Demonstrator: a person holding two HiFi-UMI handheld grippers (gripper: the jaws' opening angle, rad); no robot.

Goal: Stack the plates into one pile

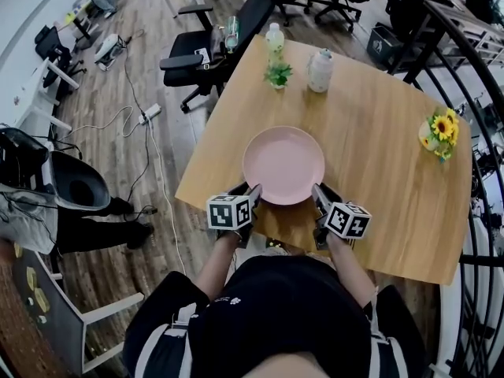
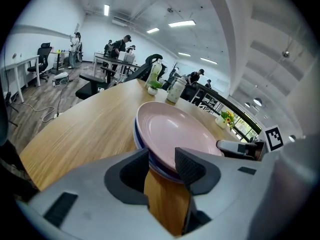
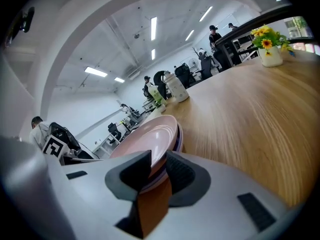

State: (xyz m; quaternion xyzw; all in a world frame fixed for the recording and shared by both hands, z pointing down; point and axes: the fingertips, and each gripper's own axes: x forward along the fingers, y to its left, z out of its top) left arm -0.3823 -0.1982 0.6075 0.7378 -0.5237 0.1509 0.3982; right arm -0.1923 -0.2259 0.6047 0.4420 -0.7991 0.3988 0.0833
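Head view gives you only the top of the pile (image 1: 293, 181): a round pink plate (image 1: 276, 154), smooth and glossy, lying near the close edge of the pale wood-grain bench (image 1: 378, 132). Your left gripper (image 1: 252, 191) sits at its left rim and your right gripper (image 1: 321, 197) at its right rim. From up there you see nothing beneath the pink plate.

Left gripper view fills that in. A blue-rimmed plate (image 2: 135, 133) lies nested under the pink one, and the pile rests flat on the bench. Your left gripper's jaws stand fairly wide, closed on the pile's near rim. One dark, finely textured pad lies over the pink lip and the other is against the lower edge.

Right gripper view shows the same layering as a purple-blue band under the pink rim. Your right gripper's jaws are likewise clamped on that rim, one above and one below.

Farther along the bench you have yellow sunflowers (image 1: 442, 128) in a small pot, a white jar (image 1: 320, 71) and a little green plant (image 1: 278, 75).
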